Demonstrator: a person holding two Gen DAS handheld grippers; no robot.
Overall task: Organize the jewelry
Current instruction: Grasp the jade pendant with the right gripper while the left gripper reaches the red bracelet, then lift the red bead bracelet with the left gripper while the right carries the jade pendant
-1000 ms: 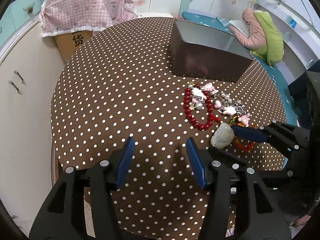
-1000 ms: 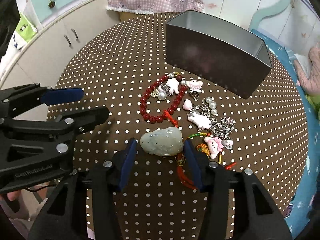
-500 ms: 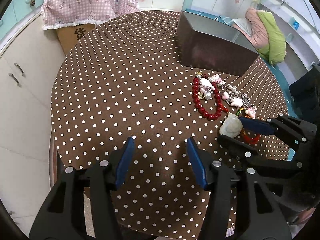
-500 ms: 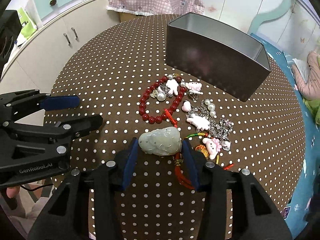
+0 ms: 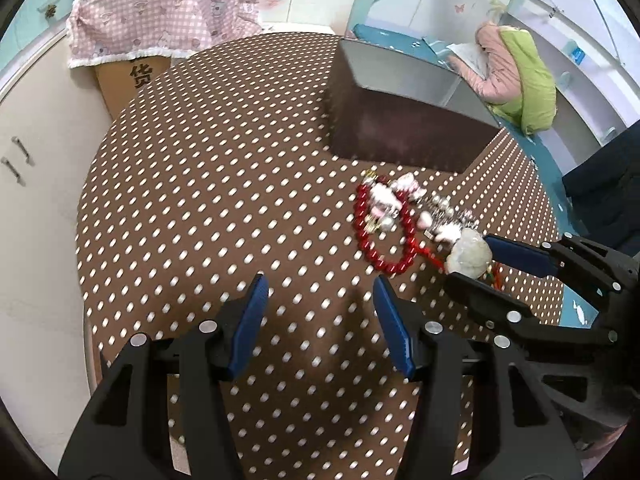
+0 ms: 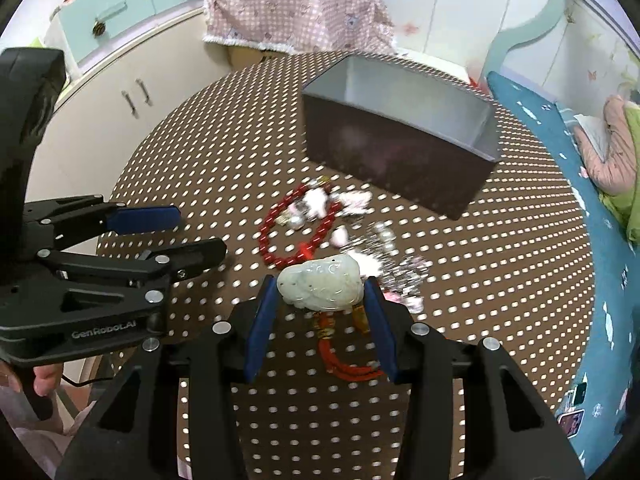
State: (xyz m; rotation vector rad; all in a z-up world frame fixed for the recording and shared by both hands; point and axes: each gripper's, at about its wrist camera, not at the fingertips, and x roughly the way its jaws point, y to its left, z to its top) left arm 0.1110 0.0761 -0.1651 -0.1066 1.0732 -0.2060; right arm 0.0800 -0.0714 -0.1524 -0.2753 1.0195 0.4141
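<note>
On the dotted table (image 6: 224, 152), the right gripper (image 6: 320, 304) is clamped on the jade pendant (image 6: 322, 284), lifted near the pile. Left gripper (image 5: 318, 320) hangs apart, holding nothing. The box (image 6: 400, 128) looks bare inside; red bracelet (image 6: 280, 240) and charms (image 6: 352, 200) not yet stowed.

One pale green carved jade pendant (image 6: 320, 286), one red bead bracelet (image 6: 298, 234), one open dark rectangular metal box (image 6: 396, 148), two black blue-padded tools: left (image 5: 318, 320), right (image 6: 318, 314); the tangled charms are uncountable.
</note>
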